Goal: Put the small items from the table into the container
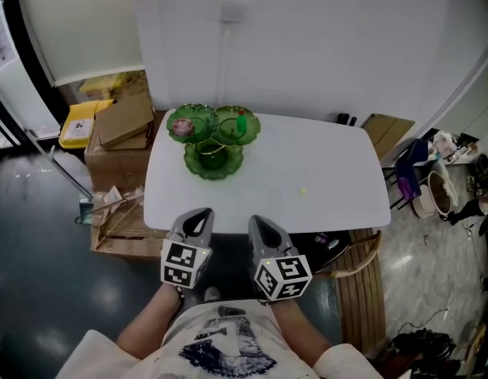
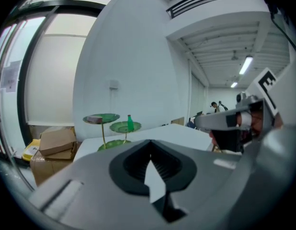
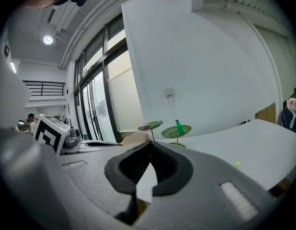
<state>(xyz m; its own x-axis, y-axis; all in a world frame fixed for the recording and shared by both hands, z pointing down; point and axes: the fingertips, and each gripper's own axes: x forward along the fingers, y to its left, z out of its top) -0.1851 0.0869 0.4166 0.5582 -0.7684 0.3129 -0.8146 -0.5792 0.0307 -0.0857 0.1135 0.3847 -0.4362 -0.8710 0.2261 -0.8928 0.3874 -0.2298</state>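
Lying on the white table [image 1: 339, 164], a tiny yellow-green item [image 1: 303, 189] is seen, well apart from the green tiered stand [image 1: 213, 138] — left gripper [image 1: 199, 216] and right gripper [image 1: 260, 224] are closed on nothing.

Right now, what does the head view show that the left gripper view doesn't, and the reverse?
Only the head view: a small yellowish item lying on the white table, and the person's printed shirt. Only the left gripper view: ceiling lights and distant people. Both: that table, the green tiered stand, the green bottle on it, cardboard boxes.
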